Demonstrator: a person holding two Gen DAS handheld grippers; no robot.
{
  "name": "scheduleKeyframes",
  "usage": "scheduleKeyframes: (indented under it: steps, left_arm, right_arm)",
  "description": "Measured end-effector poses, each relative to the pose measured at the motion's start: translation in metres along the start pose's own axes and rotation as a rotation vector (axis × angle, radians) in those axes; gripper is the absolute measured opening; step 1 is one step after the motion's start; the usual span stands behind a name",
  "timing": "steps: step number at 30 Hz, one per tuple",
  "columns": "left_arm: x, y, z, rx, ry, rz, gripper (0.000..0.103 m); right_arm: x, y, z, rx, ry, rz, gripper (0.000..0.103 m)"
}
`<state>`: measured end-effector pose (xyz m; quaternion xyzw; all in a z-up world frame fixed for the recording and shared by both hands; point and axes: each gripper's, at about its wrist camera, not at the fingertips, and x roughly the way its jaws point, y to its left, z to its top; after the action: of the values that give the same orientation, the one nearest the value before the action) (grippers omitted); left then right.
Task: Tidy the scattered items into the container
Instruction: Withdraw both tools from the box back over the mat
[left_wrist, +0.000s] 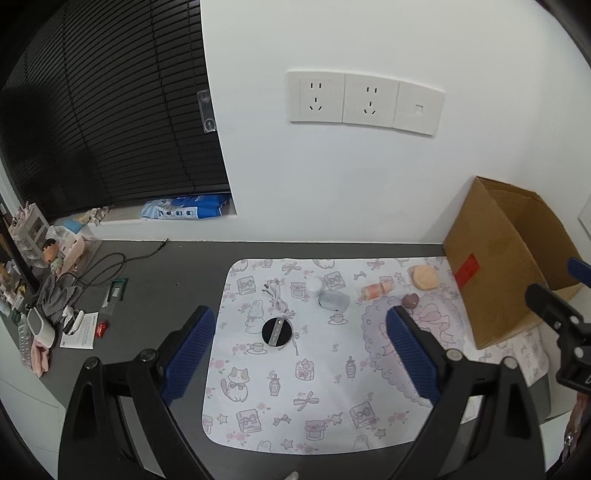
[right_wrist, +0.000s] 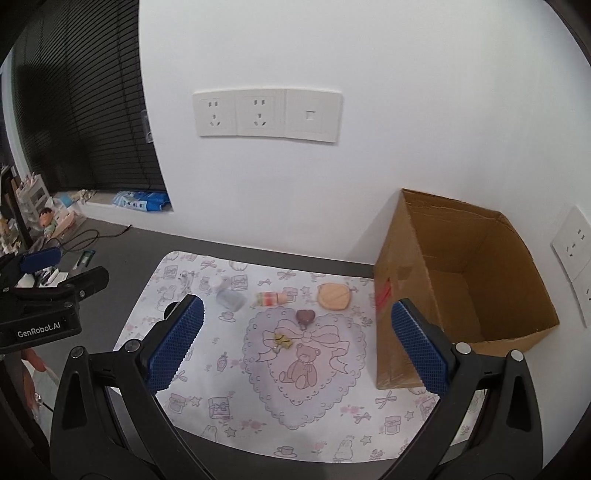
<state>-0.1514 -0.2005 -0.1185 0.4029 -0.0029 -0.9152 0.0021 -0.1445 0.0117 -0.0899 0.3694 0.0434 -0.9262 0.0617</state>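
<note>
While both the left gripper (left_wrist: 301, 345) and right gripper (right_wrist: 297, 341) are hovering wide apart and empty, small items like the black disc (left_wrist: 276, 332) are lying scattered on the patterned mat (left_wrist: 332, 406), awaiting the open cardboard box (right_wrist: 461, 280) standing beyond.

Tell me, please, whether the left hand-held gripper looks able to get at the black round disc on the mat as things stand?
Probably yes. The left hand-held gripper stands open with nothing between its pads, and the black round disc lies flat on the patterned mat right ahead between its fingers, clear of the neighbouring white cable.
</note>
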Motion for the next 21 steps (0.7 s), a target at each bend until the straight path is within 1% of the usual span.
scheduleKeyframes:
  steps: [4,8,11,18,21]
  left_arm:
    - [0.013,0.013,-0.007,-0.012,0.008,-0.024,0.093]
    - [0.031,0.015,-0.012,0.028,0.030,0.002,0.093]
    - [0.047,0.015,-0.017,0.046,0.048,0.001,0.093]
    - [0.077,0.020,-0.029,0.036,0.055,-0.009,0.093]
    - [0.095,0.021,-0.034,0.044,0.061,0.003,0.093]
  right_arm:
    - [0.013,0.011,0.000,-0.024,0.013,0.003,0.103]
    - [0.031,0.017,-0.003,-0.022,0.030,0.024,0.103]
    - [0.048,0.021,-0.008,-0.024,0.052,0.020,0.103]
    - [0.084,0.024,-0.023,-0.022,0.096,0.027,0.103]
    - [0.103,0.025,-0.031,-0.031,0.117,0.022,0.103]
